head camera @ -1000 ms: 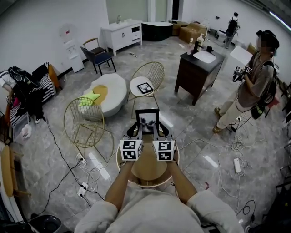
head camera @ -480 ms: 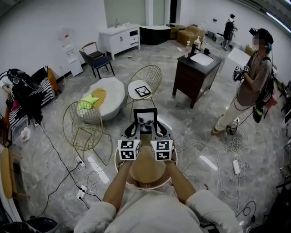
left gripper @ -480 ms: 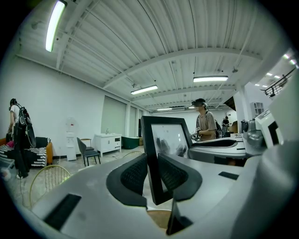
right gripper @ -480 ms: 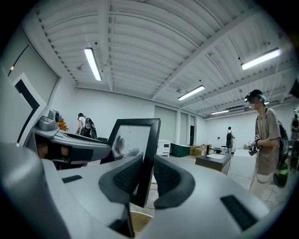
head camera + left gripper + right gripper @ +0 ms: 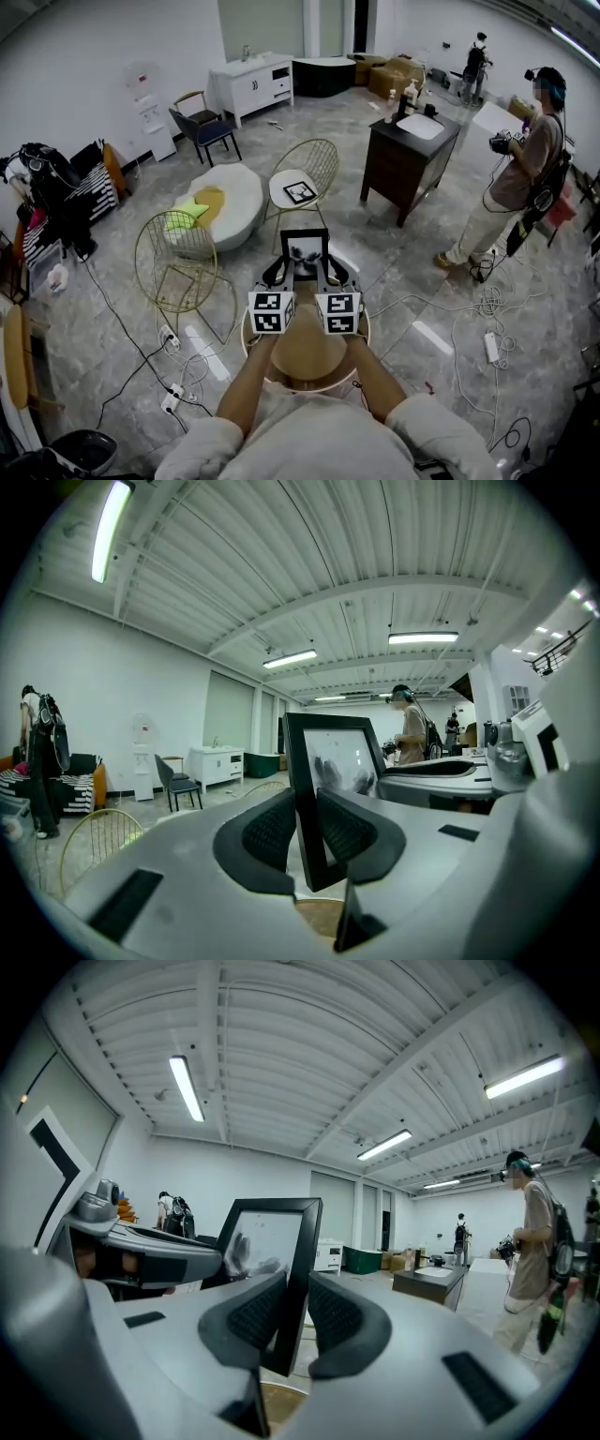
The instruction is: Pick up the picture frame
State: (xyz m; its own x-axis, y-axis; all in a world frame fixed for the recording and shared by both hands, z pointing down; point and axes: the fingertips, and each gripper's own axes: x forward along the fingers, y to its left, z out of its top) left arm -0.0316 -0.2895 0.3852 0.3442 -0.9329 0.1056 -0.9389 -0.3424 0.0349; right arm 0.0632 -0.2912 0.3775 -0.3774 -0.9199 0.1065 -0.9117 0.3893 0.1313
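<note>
A black picture frame point(image 5: 305, 253) with a pale print stands upright over the far edge of a round wooden table point(image 5: 309, 361). Both grippers hold it from the sides. My left gripper point(image 5: 285, 274) is shut on the frame's left edge; in the left gripper view the picture frame point(image 5: 333, 761) has that edge pinched between the dark pads of the left gripper point(image 5: 305, 832). My right gripper point(image 5: 327, 274) is shut on the right edge; in the right gripper view the picture frame point(image 5: 267, 1237) sits in the right gripper point(image 5: 292, 1314). Its lower corners hang just above the tabletop.
Two gold wire chairs point(image 5: 173, 258) point(image 5: 317, 159) stand beyond the table, the far one with a small framed picture point(image 5: 299, 191) on its seat. A white pouf point(image 5: 225, 192), a dark sink cabinet point(image 5: 408, 150), a standing person point(image 5: 520, 173) and floor cables point(image 5: 178, 375) surround the spot.
Both grippers and the frame have kept their place. The person at the right has turned and shifted a little.
</note>
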